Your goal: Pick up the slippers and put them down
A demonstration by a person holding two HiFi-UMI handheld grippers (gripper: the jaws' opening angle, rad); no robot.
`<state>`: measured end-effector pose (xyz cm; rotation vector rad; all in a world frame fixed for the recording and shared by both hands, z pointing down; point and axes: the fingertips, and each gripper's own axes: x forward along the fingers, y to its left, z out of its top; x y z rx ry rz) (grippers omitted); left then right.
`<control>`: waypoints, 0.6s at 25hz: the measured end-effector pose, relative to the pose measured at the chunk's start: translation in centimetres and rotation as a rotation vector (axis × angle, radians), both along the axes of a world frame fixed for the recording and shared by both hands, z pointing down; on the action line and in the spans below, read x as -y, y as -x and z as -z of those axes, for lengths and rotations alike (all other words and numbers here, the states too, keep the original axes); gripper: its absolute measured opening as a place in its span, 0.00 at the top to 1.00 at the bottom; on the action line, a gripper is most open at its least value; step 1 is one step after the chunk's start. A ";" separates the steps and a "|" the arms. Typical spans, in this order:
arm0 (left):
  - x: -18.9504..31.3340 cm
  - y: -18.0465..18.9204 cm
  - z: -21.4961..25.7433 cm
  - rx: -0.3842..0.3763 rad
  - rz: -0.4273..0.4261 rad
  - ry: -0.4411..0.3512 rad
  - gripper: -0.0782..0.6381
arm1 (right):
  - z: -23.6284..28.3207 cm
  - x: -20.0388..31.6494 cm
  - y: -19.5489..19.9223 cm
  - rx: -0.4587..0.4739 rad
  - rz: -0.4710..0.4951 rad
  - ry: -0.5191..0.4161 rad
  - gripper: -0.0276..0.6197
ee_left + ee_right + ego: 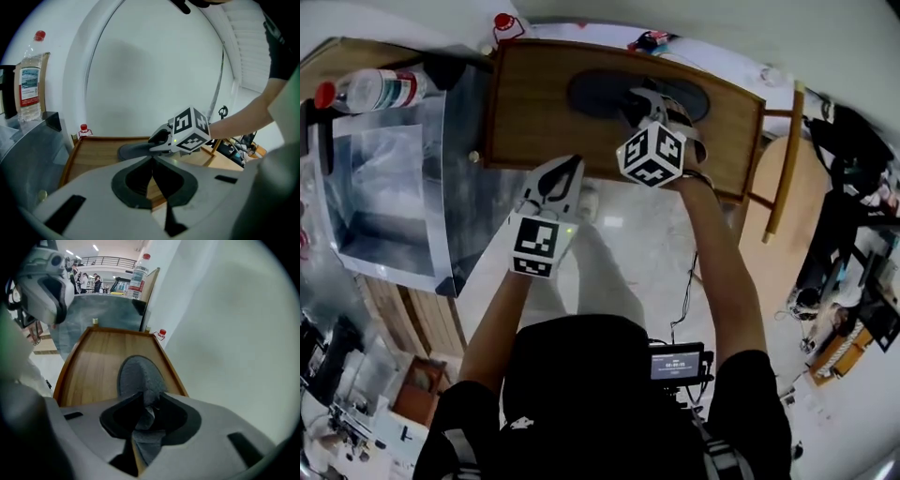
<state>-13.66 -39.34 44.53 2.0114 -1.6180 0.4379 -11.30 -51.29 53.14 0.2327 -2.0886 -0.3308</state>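
in the head view a single dark grey felt slipper (600, 94) lies flat on the brown wooden bench (534, 141) with its raised rim, toward the far side; no second slipper shows anywhere; the right gripper (664, 108), white with a marker cube, reaches down onto the slipper's right end, while the left gripper (565, 169) hangs at the bench's near edge, apart from the slipper; a clear plastic bottle with a red cap (375, 89) is well off to the left and has no part in the job; in the left gripper view the left gripper's own fingers stand together at their tips with nothing between them, only bare wood beyond, and the slipper (133, 151) rests on the bench ahead with the right gripper (161, 140) on it; in the right gripper view the right gripper's fingers stand narrow, pressed on the near edge of the slipper (138, 376), whose grey felt bunches up between them, while the rest of the sole lies on the wood; so, as i judge it, the pick-up is at its grasp; the hold looks taken, but the slipper is not yet lifted off the bench, and the carrying and the putting down are all left to do; whether a second slipper waits out of view i cannot tell; the left gripper holds nothing.
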 end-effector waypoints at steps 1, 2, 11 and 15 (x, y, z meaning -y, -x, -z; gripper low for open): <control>0.0 0.1 -0.1 -0.003 0.004 0.002 0.88 | -0.1 0.1 0.0 0.002 -0.007 0.005 0.82; 0.0 0.2 -0.1 -0.005 0.008 0.003 0.88 | -0.1 0.1 -0.1 0.003 -0.013 0.009 0.84; 0.4 0.2 0.3 0.027 -0.008 -0.020 0.88 | 0.1 -0.1 -0.3 0.005 -0.028 0.021 0.92; 0.4 0.3 0.9 0.027 0.003 -0.035 0.88 | 0.6 -0.4 -0.6 0.004 -0.040 0.027 0.94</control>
